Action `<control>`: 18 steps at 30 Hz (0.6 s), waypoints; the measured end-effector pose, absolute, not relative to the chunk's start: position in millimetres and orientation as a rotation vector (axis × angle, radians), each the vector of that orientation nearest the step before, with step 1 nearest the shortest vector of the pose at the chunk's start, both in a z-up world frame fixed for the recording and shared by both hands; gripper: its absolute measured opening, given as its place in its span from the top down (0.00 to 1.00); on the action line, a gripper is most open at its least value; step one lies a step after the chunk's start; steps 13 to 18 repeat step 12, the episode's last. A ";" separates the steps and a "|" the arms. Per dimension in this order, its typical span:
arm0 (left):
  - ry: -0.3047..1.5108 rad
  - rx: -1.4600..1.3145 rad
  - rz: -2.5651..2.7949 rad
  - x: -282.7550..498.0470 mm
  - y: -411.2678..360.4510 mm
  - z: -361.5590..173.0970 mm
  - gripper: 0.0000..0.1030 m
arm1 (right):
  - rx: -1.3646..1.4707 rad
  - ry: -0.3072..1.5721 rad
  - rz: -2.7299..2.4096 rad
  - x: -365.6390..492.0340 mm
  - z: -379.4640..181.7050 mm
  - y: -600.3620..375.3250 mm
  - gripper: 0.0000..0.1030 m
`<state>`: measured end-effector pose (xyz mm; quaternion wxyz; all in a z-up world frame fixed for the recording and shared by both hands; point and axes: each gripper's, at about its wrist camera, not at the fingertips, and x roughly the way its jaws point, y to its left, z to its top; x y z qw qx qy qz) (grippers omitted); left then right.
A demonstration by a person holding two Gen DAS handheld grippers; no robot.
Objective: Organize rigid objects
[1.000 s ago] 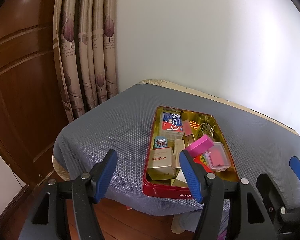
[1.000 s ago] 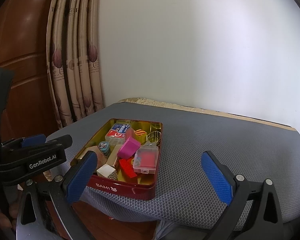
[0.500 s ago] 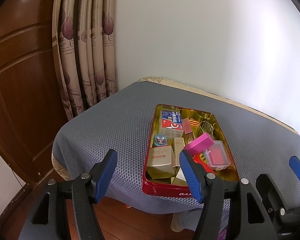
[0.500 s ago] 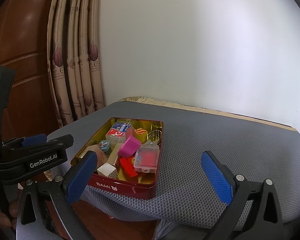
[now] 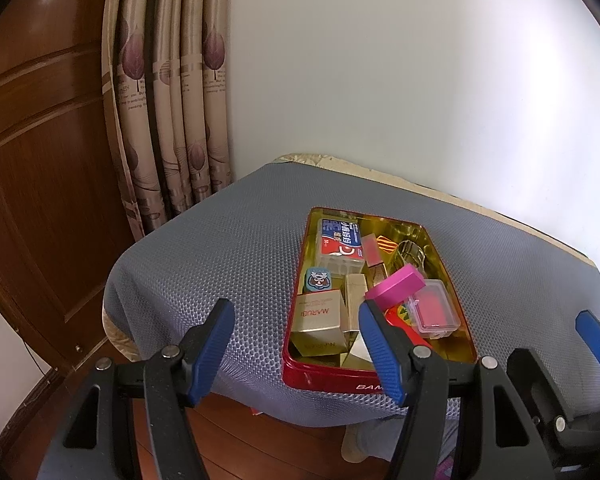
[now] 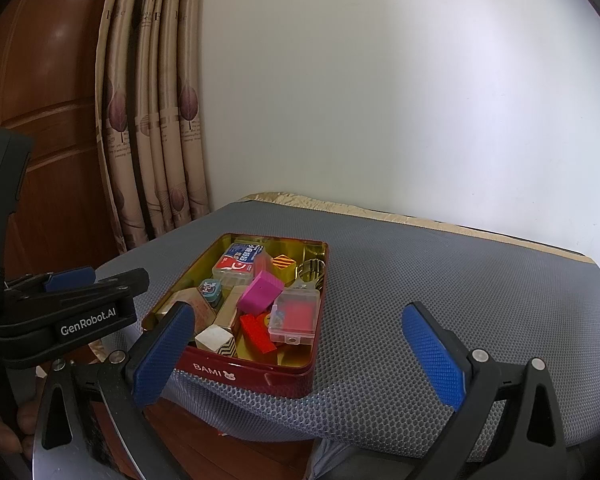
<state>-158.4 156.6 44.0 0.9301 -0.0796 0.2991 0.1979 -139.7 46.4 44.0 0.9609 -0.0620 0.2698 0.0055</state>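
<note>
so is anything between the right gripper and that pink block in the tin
Nothing visible blocks it. The right gripper hangs open short of the red tin, with only the tin's near wall and bare grey mat ahead. The pink block lies on top of the pile, with the clear box right beside it.

Red tin (image 5: 332,380) of small boxes on grey mat (image 5: 220,264) (left gripper (image 5: 296,348) fingers apart, empty)
</note>
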 end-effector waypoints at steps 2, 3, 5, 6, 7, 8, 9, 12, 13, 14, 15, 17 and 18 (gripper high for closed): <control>0.615 -0.162 0.405 -157.4 156.4 43.4 0.36 | -0.125 0.547 0.014 -140.0 44.1 45.7 0.00; 0.616 -0.163 0.405 -157.4 156.4 43.3 0.36 | -0.126 0.547 0.013 -140.2 44.1 45.9 0.00; 0.614 -0.166 0.408 -157.4 156.2 43.2 0.36 | -0.127 0.547 0.013 -140.0 44.0 45.9 0.00; 0.616 -0.169 0.406 -157.0 156.5 42.6 0.36 | -0.127 0.547 0.014 -140.2 44.1 45.8 0.00; 0.618 -0.170 0.404 -156.9 156.0 42.3 0.36 | -0.126 0.547 0.014 -139.8 44.1 46.1 0.00; 0.619 -0.169 0.405 -156.9 156.0 42.0 0.36 | -0.126 0.547 0.013 -139.9 44.1 46.1 0.00; 0.619 -0.167 0.405 -157.0 155.7 42.0 0.36 | -0.127 0.546 0.013 -139.9 44.1 46.3 0.00; 0.619 -0.162 0.402 -157.0 154.8 42.2 0.36 | -0.128 0.544 0.019 -140.5 44.6 44.6 0.00; 0.619 -0.162 0.402 -157.0 154.8 42.2 0.36 | -0.128 0.544 0.019 -140.5 44.6 44.6 0.00; 0.619 -0.162 0.402 -157.0 154.8 42.2 0.36 | -0.128 0.544 0.019 -140.5 44.6 44.6 0.00; 0.619 -0.162 0.402 -157.0 154.8 42.2 0.36 | -0.128 0.544 0.019 -140.5 44.6 44.6 0.00; 0.619 -0.162 0.402 -157.0 154.8 42.2 0.36 | -0.128 0.544 0.019 -140.5 44.6 44.6 0.00; 0.619 -0.162 0.402 -157.0 154.8 42.2 0.36 | -0.128 0.544 0.019 -140.5 44.6 44.6 0.00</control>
